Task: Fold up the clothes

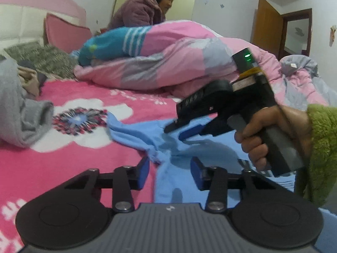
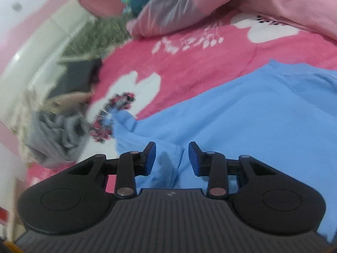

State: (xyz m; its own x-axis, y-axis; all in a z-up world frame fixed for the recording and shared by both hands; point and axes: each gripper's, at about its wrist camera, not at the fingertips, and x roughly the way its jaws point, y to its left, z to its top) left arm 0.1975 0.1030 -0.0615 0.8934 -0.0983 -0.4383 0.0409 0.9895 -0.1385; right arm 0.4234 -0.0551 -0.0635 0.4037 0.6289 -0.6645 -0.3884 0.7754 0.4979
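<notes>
The left gripper (image 1: 170, 169) hangs with its jaws apart over a rumpled light-blue garment (image 1: 168, 147) on the pink flowered bed (image 1: 63, 164). At three o'clock a hand (image 1: 273, 135) in a green fleecy sleeve holds the right gripper (image 1: 179, 131), jaws parted, just above the cloth. At nine o'clock lies a grey garment (image 1: 19, 113).

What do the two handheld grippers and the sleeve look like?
Both the left gripper and the right gripper have black linkage arms, blue finger pads and a ribbed grey body. The right one shows a green light. The sleeve is fuzzy and green.
</notes>
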